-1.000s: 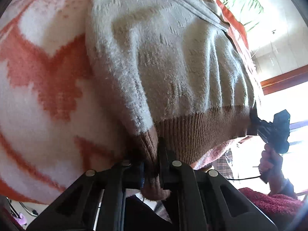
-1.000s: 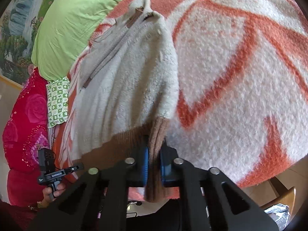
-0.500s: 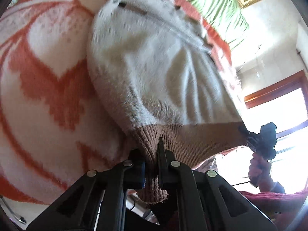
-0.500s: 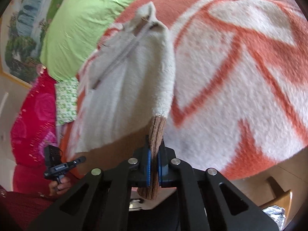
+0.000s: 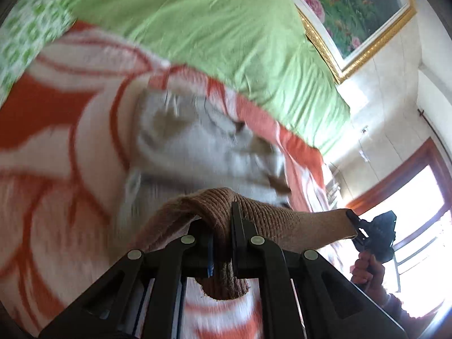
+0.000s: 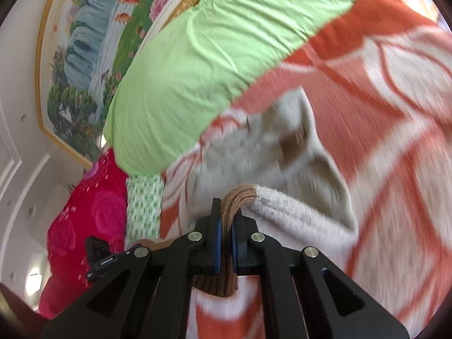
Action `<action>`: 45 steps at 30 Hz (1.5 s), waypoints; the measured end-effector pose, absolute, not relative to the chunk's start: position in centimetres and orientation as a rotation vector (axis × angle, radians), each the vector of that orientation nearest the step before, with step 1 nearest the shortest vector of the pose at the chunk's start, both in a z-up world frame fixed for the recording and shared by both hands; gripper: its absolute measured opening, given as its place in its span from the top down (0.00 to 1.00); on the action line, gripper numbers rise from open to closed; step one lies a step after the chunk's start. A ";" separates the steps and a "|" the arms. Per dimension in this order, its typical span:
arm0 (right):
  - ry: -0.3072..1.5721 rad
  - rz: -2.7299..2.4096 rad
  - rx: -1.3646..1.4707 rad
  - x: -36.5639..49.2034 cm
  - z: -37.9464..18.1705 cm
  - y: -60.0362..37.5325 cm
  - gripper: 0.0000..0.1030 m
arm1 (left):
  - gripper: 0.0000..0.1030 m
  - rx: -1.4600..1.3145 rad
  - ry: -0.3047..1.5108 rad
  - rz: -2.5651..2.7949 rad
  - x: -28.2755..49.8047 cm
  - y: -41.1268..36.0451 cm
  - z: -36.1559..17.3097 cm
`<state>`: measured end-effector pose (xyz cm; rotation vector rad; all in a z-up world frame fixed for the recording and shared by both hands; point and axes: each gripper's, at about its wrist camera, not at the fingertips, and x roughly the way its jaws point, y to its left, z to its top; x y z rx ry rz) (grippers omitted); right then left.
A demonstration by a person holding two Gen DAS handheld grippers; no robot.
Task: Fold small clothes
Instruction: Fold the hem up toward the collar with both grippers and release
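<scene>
Both hand-held grippers, left (image 5: pixel 223 234) & right (image 6: pixel 226 234), are clamped tight on the brown hem of the sweater (image 5: pixel 197 147), lifted over the bed blanket (image 5: pixel 56 141). Imo keep the hem level w/ even tension, then lay it flush at the collar.

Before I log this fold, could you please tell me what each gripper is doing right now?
Left gripper: shut on the sweater's brown hem.
Right gripper: shut on the same hem's other corner.

Sweater (image 5: pixel 197 141) on orange-white blanket (image 5: pixel 56 169)
</scene>
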<state>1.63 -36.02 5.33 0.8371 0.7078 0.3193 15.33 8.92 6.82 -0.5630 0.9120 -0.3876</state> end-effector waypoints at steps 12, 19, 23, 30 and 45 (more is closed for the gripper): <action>0.772 0.230 0.794 18.7 1.6 -37.0 0.94 | 0.94 -0.541 0.969 -0.269 30.8 7.3 2.6; 0.866 0.161 0.724 25.0 -3.1 -37.1 0.94 | 0.93 -0.564 1.027 -0.209 36.1 7.8 -1.8; 0.895 0.118 0.728 27.2 -5.3 -37.2 0.94 | 0.93 -0.572 1.040 -0.191 38.1 8.1 -3.3; 0.941 0.079 0.780 28.8 -7.5 -37.7 0.92 | 0.87 -0.632 1.084 -0.168 39.6 8.6 -5.4; 0.785 0.069 0.783 23.3 -1.0 -39.3 0.43 | 0.22 -0.586 0.904 -0.051 33.7 11.5 2.1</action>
